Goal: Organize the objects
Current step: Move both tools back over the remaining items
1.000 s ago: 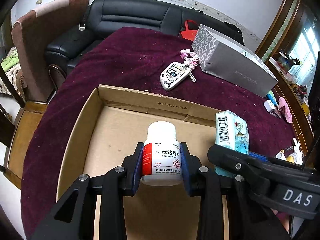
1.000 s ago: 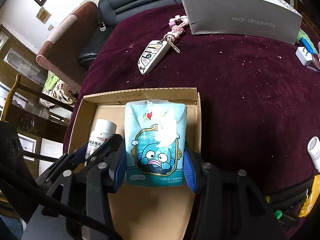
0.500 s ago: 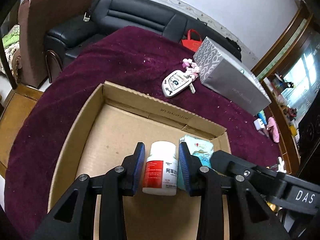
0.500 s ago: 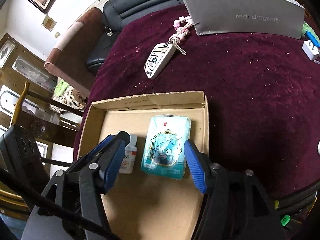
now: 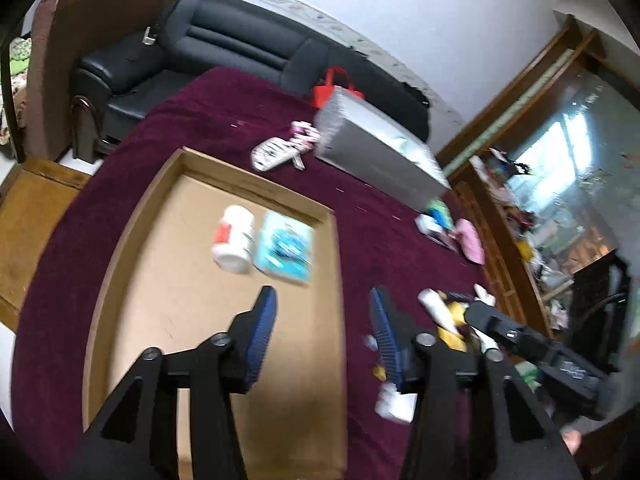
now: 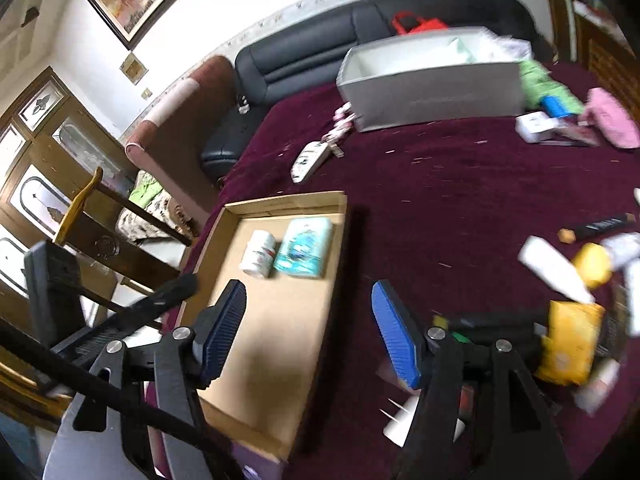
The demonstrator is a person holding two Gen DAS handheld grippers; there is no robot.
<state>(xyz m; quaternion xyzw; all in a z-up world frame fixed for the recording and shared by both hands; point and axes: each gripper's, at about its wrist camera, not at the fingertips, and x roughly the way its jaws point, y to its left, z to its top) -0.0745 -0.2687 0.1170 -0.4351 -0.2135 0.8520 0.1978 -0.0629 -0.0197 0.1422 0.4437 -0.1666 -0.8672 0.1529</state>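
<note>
Left gripper (image 5: 323, 330): fingers spread wide, nothing between the blue pads; it hangs above the right wall of the cardboard tray (image 5: 340, 320), one pad over the tray floor, the other over the cloth.
Right gripper (image 6: 308, 330): likewise released and empty, its pads straddling the tray's (image 6: 334, 280) right wall.
Pill bottle (image 5: 235, 239): white with a red label, lying on its side in the far part of the tray; in the right view (image 6: 258, 254) it sits left of the packet.
Tissue packet (image 5: 285, 247): pale blue, flat on the tray floor, just beside the bottle on its right (image 6: 304, 253), near the tray's right wall.
Tablecloth (image 6: 460, 184): dark maroon, under the tray.
Key fob (image 6: 309, 161): white, on the cloth beyond the tray, with a pink charm attached.
Grey box (image 6: 436, 96): open-topped, at the far side of the table past the key fob.
Loose items: a white tube (image 6: 554, 269) and a yellow packet (image 6: 570, 348) among blurred clutter on the cloth to the right.
Sofa (image 5: 240, 44): black, behind the table.
</note>
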